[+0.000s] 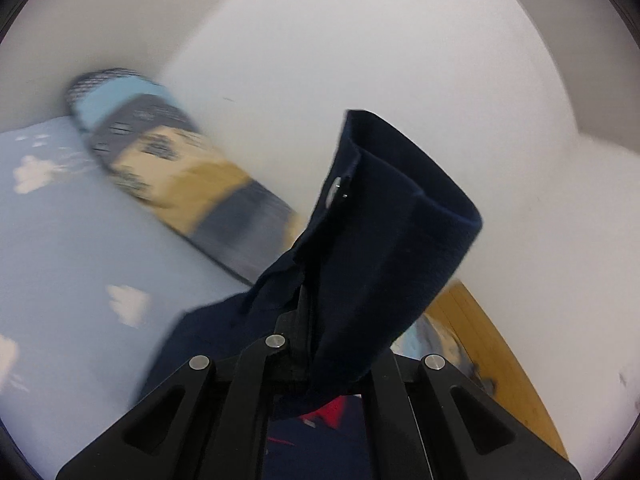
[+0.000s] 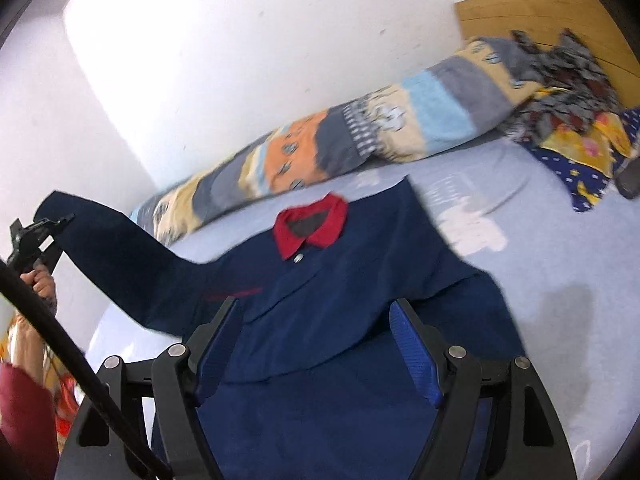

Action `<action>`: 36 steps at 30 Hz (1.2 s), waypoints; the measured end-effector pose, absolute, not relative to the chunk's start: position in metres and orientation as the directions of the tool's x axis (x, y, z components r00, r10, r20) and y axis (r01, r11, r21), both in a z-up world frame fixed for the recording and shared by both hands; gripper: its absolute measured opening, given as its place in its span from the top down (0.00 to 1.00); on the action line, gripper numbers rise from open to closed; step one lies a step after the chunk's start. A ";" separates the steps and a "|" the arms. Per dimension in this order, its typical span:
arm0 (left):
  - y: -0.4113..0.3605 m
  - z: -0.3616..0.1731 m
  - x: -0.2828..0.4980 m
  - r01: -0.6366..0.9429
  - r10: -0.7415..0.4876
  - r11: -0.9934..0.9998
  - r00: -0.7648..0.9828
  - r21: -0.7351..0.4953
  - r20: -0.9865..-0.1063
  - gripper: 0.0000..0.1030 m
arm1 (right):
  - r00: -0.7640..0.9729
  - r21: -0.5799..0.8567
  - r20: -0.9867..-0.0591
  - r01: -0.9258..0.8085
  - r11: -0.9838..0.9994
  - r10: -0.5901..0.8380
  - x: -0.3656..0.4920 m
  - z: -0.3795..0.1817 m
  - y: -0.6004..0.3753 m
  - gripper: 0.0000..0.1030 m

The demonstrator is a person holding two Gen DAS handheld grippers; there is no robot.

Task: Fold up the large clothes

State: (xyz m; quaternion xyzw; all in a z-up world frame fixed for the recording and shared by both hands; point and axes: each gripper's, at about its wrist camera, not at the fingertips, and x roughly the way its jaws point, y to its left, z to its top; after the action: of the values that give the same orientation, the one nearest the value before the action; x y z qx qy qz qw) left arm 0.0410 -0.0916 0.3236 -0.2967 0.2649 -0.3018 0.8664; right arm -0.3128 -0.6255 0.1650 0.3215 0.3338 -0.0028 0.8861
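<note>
A navy jacket [image 2: 336,320] with a red collar [image 2: 312,228] lies face up on the light blue bed sheet [image 2: 560,280]. My left gripper [image 1: 308,320] is shut on the cuff of one sleeve [image 1: 384,232] and holds it up in the air. The right wrist view shows that lifted sleeve [image 2: 112,248] stretched out to the left with the left gripper [image 2: 36,232] at its end. My right gripper [image 2: 316,344] is open and empty just above the jacket's body, its blue pads [image 2: 416,356] either side of the cloth.
A long striped patterned bolster [image 2: 360,140] lies along the white wall [image 2: 240,60]. A pile of colourful clothes [image 2: 572,120] sits at the wooden headboard [image 2: 540,12]. The sheet carries white cloud prints [image 1: 32,172].
</note>
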 end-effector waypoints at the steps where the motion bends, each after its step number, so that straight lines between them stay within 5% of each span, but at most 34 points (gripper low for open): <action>1: -0.113 0.326 0.027 0.389 -0.697 0.636 0.659 -0.667 -0.281 0.98 | 0.789 0.570 -0.586 0.239 0.786 0.185 -0.319 0.167 -0.635 0.22; 7: -0.281 0.304 -0.031 0.522 -0.796 0.594 0.492 -0.612 -0.353 0.94 | 0.828 0.552 -0.557 0.307 0.775 0.069 -0.345 0.178 -0.673 0.22; 15: -0.463 0.120 -0.104 0.538 -0.756 0.622 0.222 -0.569 -0.616 0.90 | 0.841 0.571 -0.541 0.363 0.736 0.005 -0.367 0.180 -0.707 0.22; 17: -0.489 0.059 -0.118 0.541 -0.667 0.672 0.147 -0.506 -0.730 0.75 | 0.840 0.572 -0.542 0.361 0.737 0.009 -0.366 0.179 -0.707 0.22; 18: -0.504 0.028 -0.127 0.561 -0.602 0.688 0.088 -0.460 -0.793 0.57 | 0.838 0.566 -0.545 0.361 0.741 0.009 -0.365 0.179 -0.706 0.22; 20: -0.509 0.023 -0.161 0.646 -0.582 0.671 0.154 -0.364 -0.799 0.54 | 0.835 0.556 -0.550 0.360 0.749 0.008 -0.362 0.178 -0.704 0.22; 22: -0.507 0.032 -0.183 0.710 -0.593 0.618 0.138 -0.338 -0.793 0.23 | 0.833 0.550 -0.554 0.354 0.756 0.013 -0.360 0.177 -0.701 0.22; 30: -0.423 0.116 -0.159 0.747 -0.656 0.604 0.271 -0.276 -0.704 0.13 | 0.795 0.537 -0.603 0.339 0.773 0.070 -0.332 0.159 -0.686 0.22; 36: -0.308 0.088 -0.124 0.570 -0.571 0.750 0.303 -0.335 -0.763 0.13 | 0.647 0.738 -0.657 0.450 0.503 0.387 -0.308 0.068 -0.695 0.22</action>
State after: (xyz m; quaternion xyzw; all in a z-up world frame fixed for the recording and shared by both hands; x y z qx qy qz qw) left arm -0.1236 -0.3084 0.0881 -0.0008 0.4729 -0.3533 0.8072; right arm -0.3078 -0.6946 0.0676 0.4982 0.4199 -0.0206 0.7583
